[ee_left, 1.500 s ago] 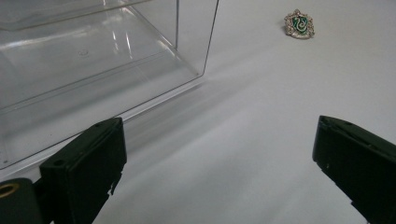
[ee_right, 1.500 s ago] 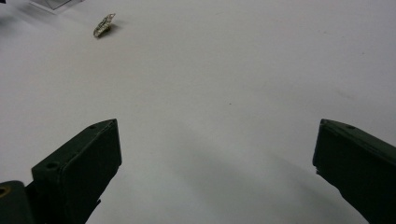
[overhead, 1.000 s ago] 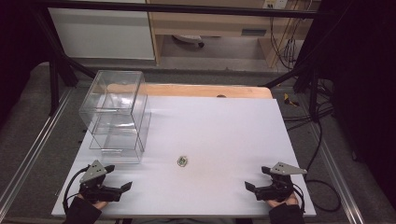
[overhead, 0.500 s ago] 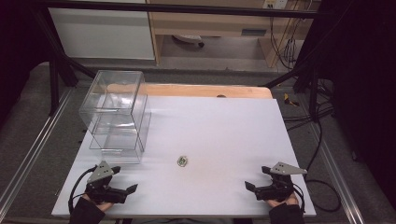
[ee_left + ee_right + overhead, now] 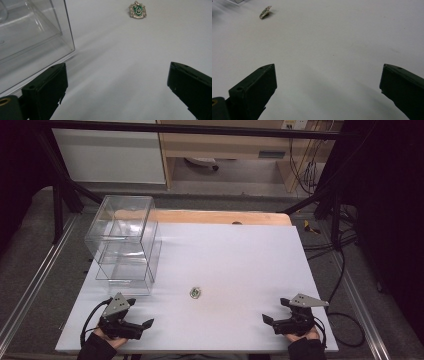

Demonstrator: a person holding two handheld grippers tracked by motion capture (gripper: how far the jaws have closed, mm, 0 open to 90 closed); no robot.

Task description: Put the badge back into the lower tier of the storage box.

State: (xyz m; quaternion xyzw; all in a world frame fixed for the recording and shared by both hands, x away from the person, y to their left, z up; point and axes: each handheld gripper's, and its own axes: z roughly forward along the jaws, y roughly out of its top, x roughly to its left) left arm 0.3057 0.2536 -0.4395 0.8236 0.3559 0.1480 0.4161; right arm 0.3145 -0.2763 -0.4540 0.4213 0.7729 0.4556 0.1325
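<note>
Green crest badge [image 5: 195, 293] flat on white bench [image 5: 240, 255], ahead-right of left gripper [image 5: 142, 326], well apart. Left gripper wide open, empty. Right gripper [image 5: 270, 321] likewise, farther off.

The high view looks forward and down from above the near edge of the white table [image 5: 230, 255], far enough back to take in the whole top with the clear box [image 5: 125, 245] at far left and the small badge [image 5: 195, 293] near the middle. The left gripper view sits low at the near left corner, close to the surface, facing far and right past the box's corner [image 5: 30, 37] to the badge [image 5: 137, 10]. The right gripper view sits just as low at the near right corner, facing left across bare table, and shares that badge [image 5: 265, 12] with both other views.
</note>
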